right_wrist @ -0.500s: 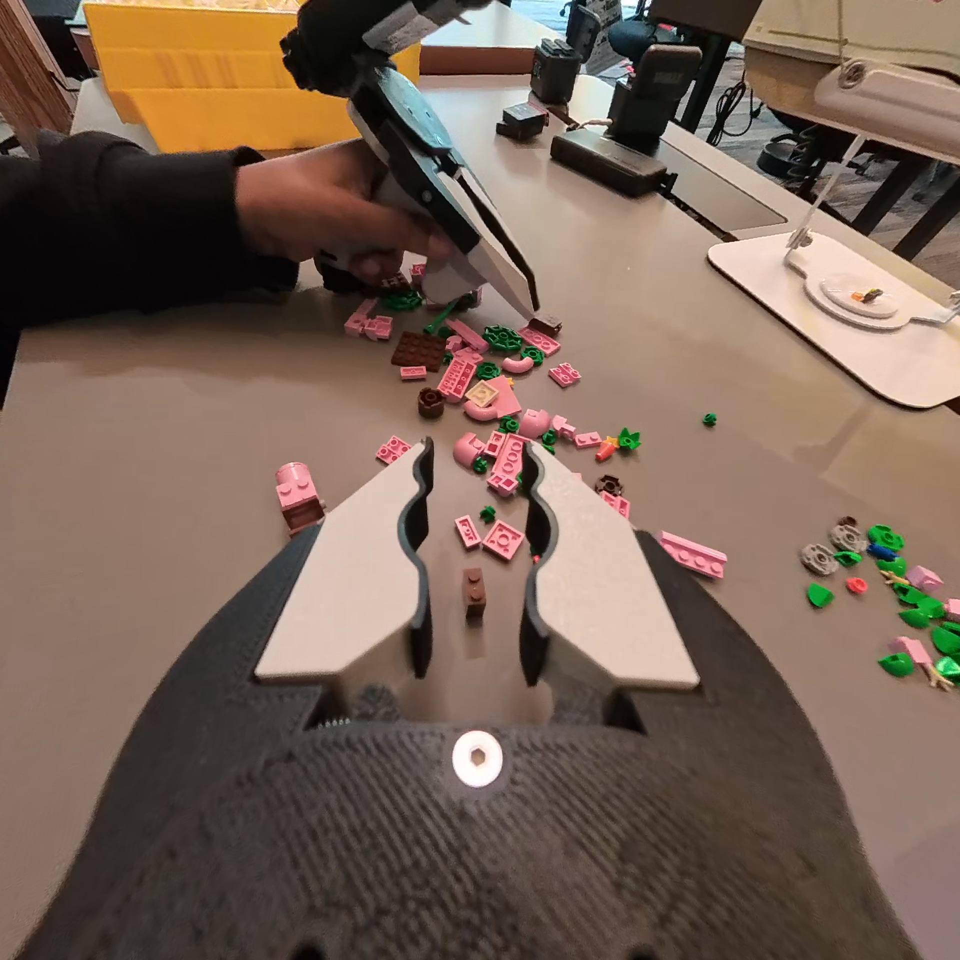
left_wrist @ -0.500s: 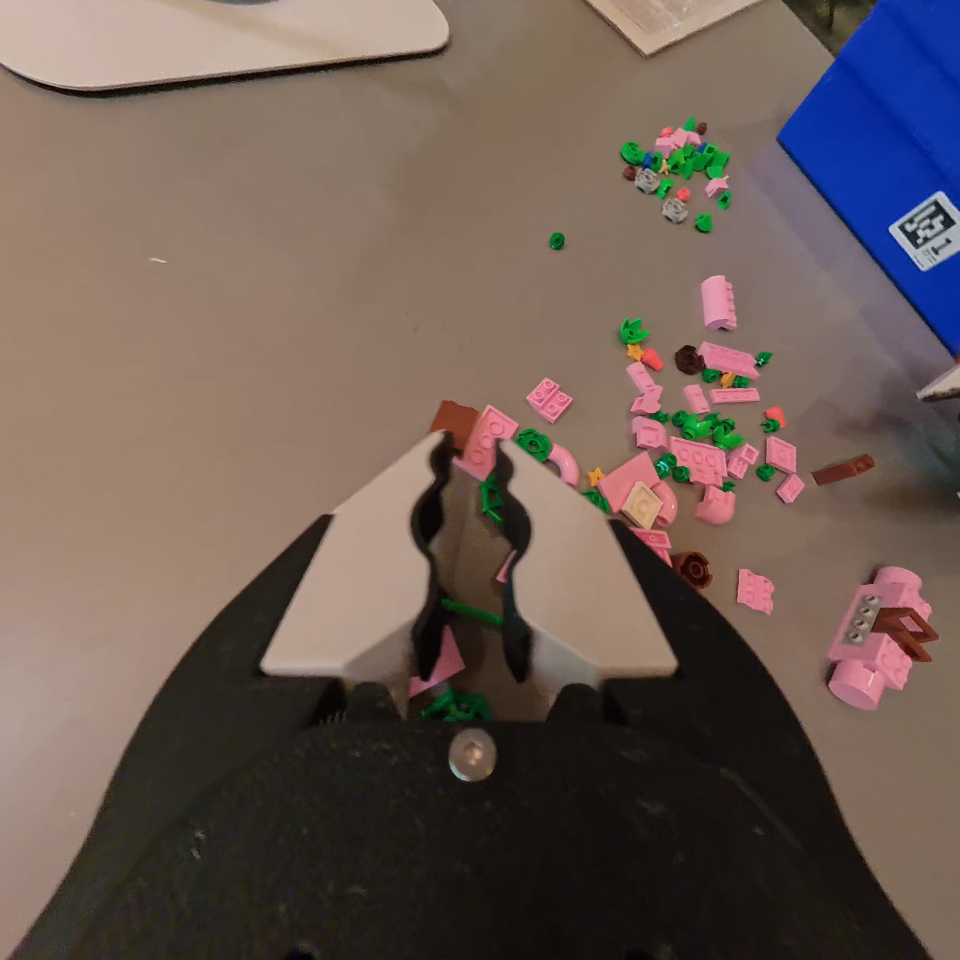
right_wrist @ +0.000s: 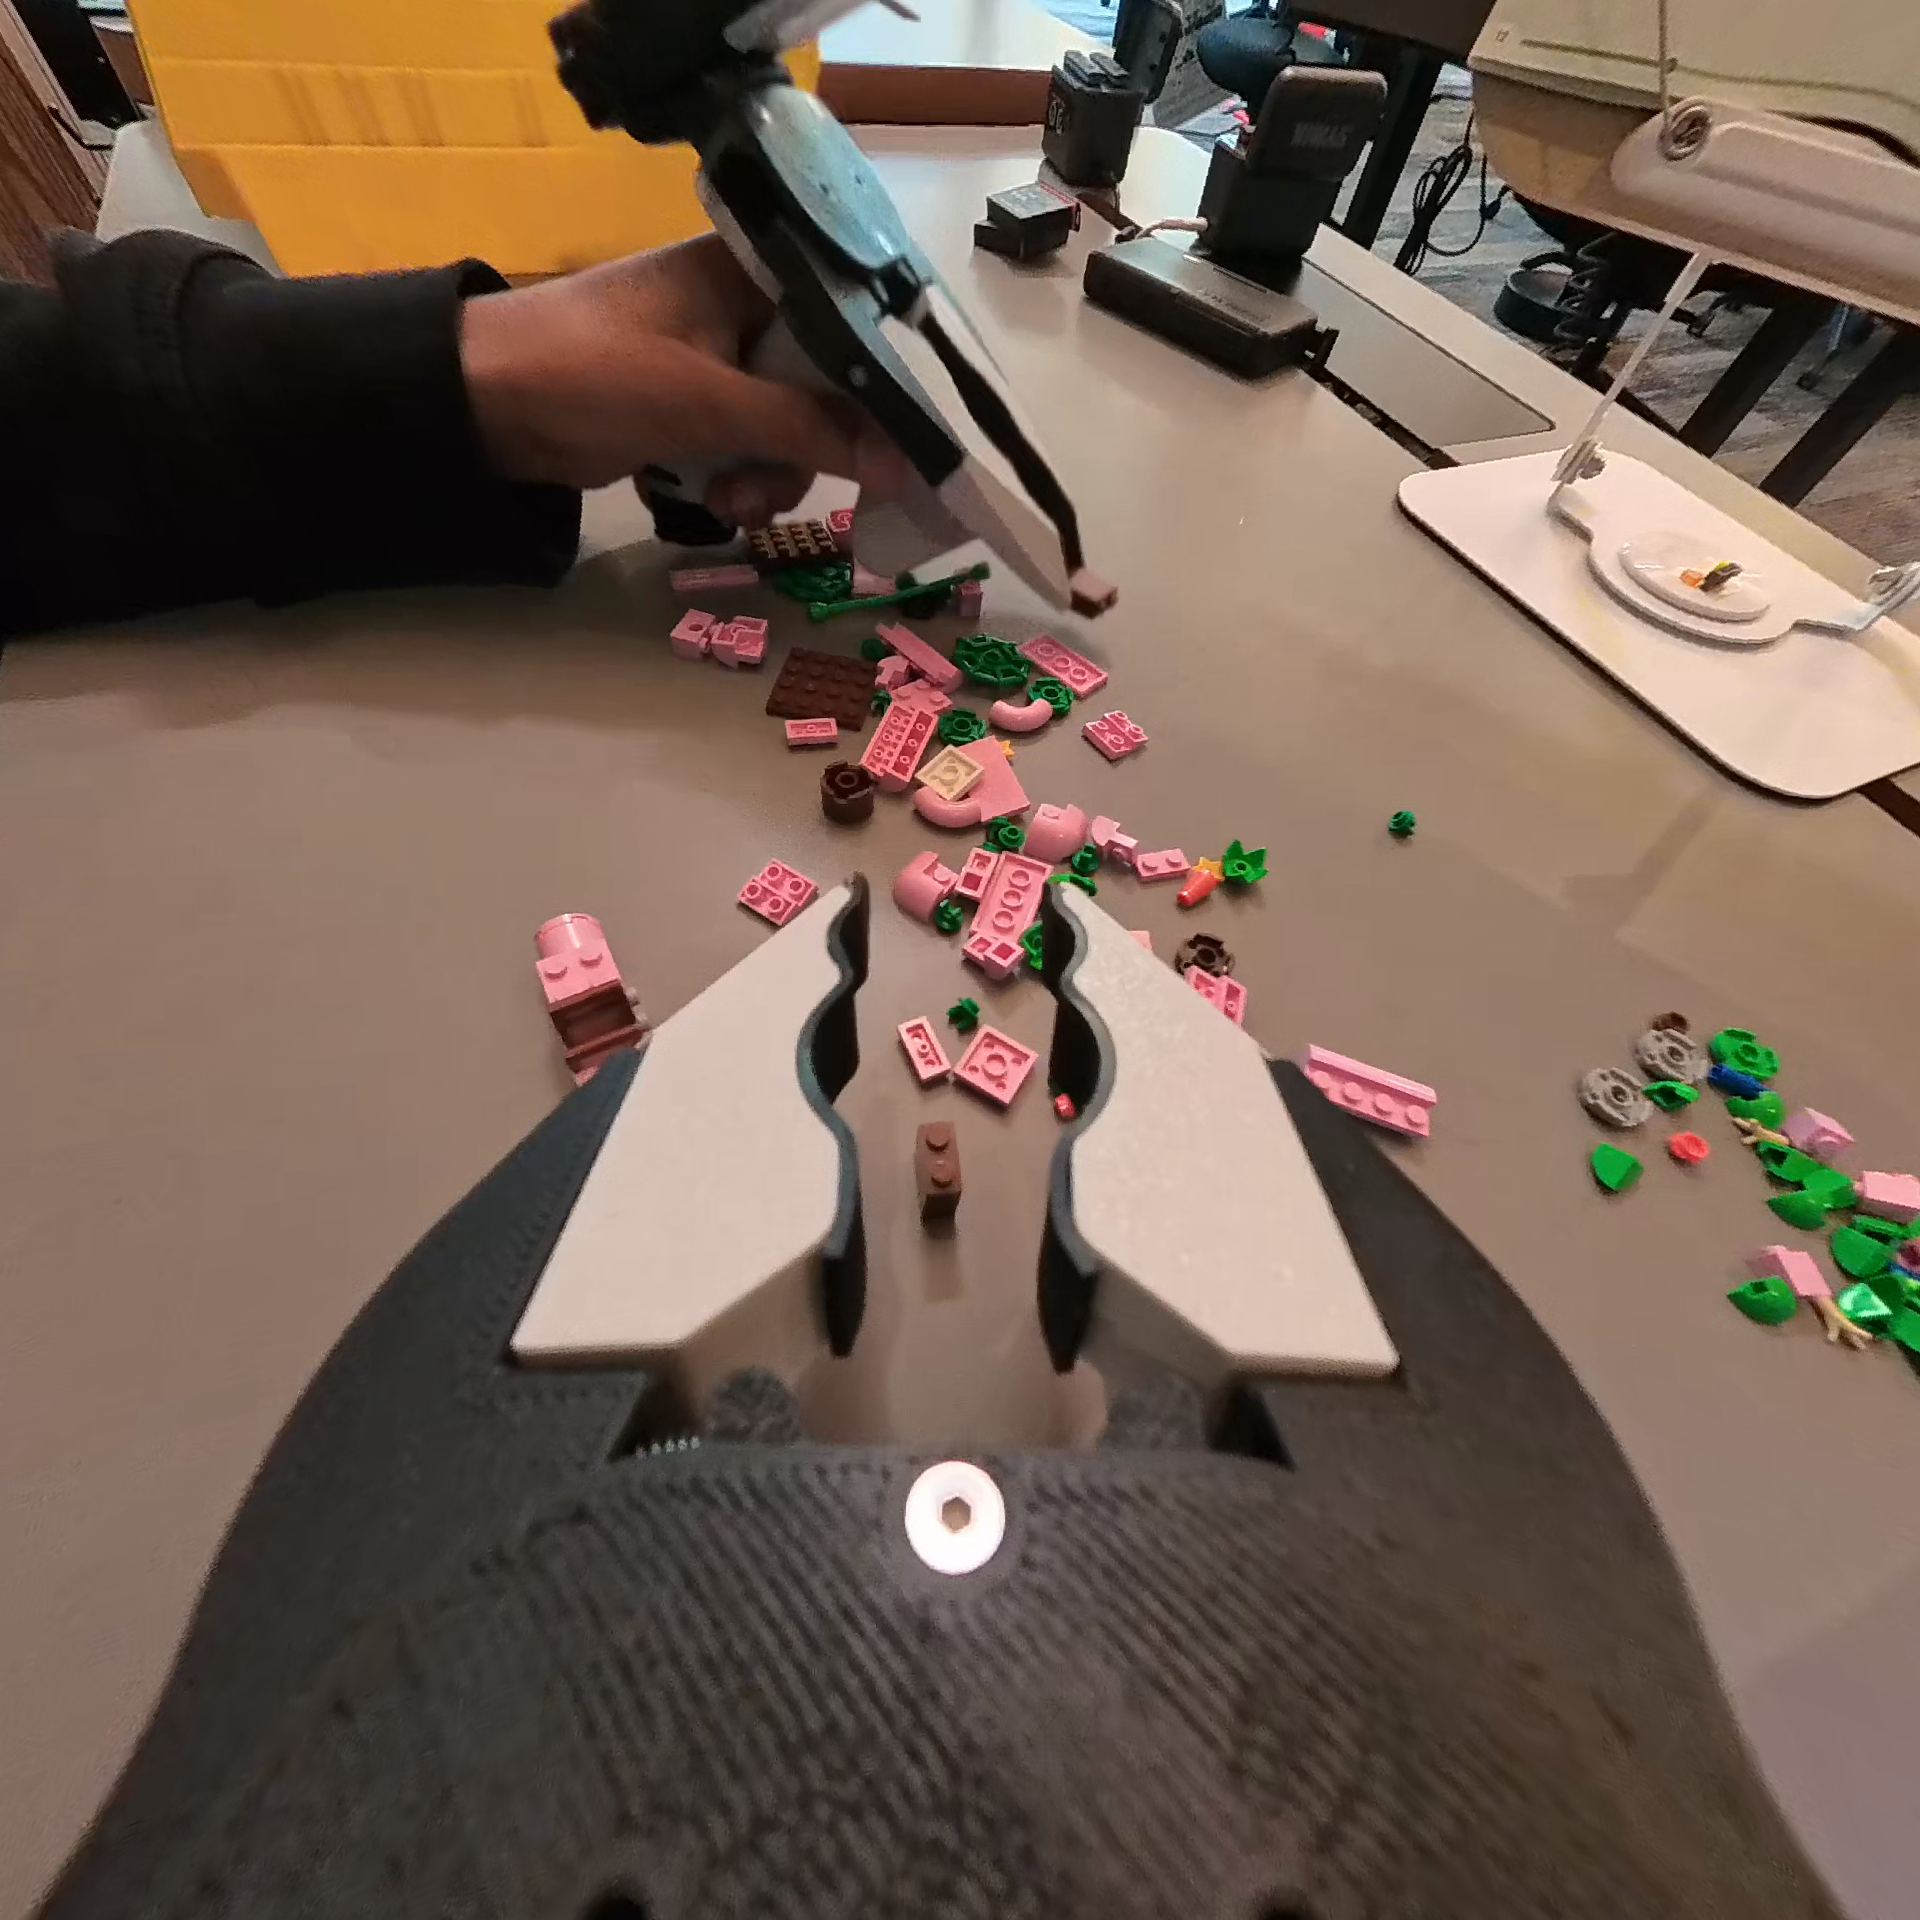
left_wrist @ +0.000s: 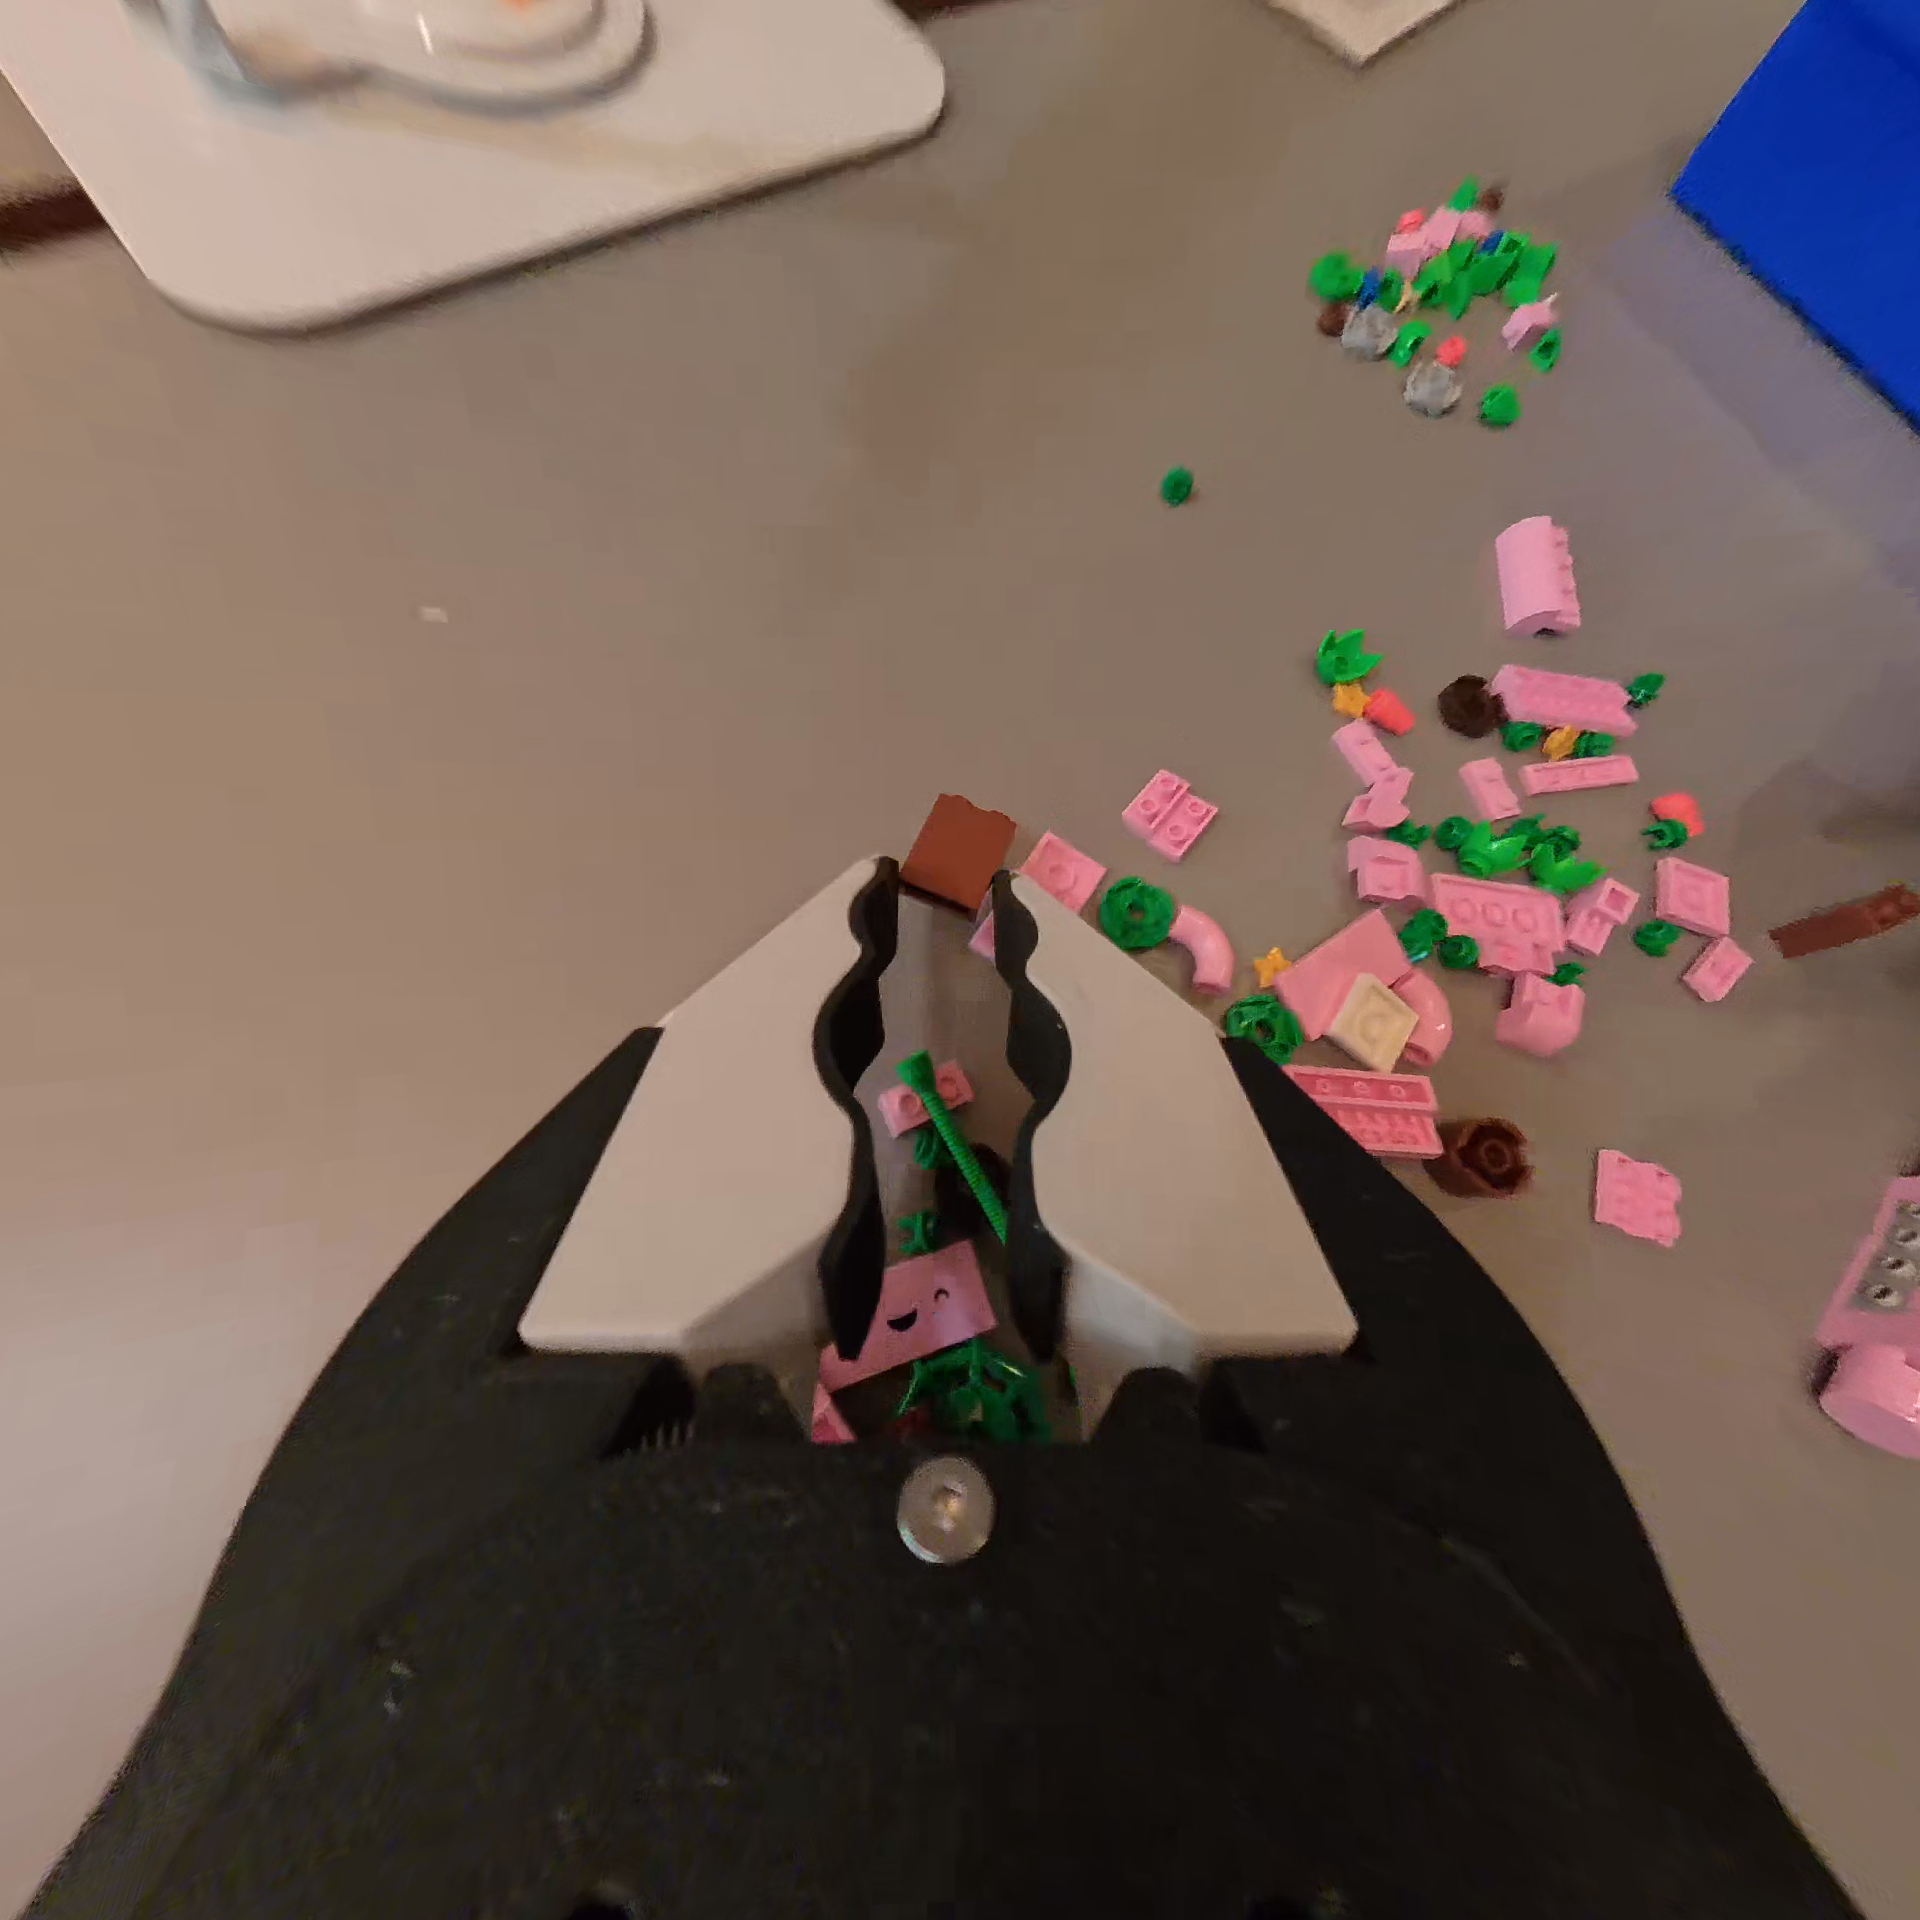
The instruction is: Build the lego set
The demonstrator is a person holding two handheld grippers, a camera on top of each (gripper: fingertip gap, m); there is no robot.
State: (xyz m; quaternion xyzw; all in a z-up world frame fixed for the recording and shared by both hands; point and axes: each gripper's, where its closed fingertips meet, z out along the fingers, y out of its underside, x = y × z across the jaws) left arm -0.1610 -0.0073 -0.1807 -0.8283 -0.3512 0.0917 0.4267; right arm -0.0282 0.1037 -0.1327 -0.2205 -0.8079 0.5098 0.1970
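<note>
Brown, the small brick (left_wrist: 956, 864) was now pinched at the tips of the left claw (left_wrist: 943, 885) and lifted clear of the counter (left_wrist: 520, 623), off the pink pile (right_wrist: 935, 748). Right claw (right_wrist: 956, 914) hung spread over another brown piece (right_wrist: 937, 1169), likely its mate.

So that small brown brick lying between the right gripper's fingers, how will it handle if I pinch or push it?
The brown brick looks rigid and tiny, so probably very light. It lies flat, studs up, so it should slide on the smooth table rather than roll. Being narrow, it could twist or pop out of the right gripper if pinched off-centre.
</note>
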